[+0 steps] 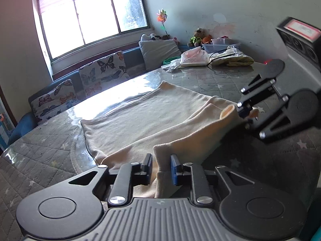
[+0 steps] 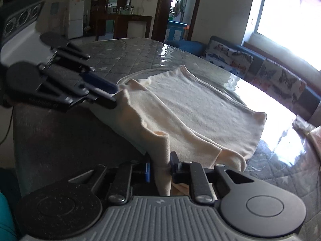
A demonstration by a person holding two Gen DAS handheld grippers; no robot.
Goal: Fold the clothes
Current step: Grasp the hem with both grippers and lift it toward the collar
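A cream garment (image 1: 152,118) lies spread on the grey quilted table (image 1: 48,156), its near edge lifted. My left gripper (image 1: 160,167) is shut on a corner of that lifted edge. My right gripper (image 1: 245,118) is shut on the other corner, at the right. In the right wrist view the garment (image 2: 200,108) stretches from my right gripper (image 2: 160,168), shut on the fabric, to my left gripper (image 2: 116,95) at the upper left, also shut on it. The lifted edge hangs between the two grippers above the table (image 2: 70,144).
At the table's far end lie a pile of bags and papers (image 1: 192,59) and a folded yellow cloth (image 1: 234,60). A sofa with butterfly cushions (image 1: 100,72) runs under the window. Stuffed toys (image 1: 197,38) sit at the wall.
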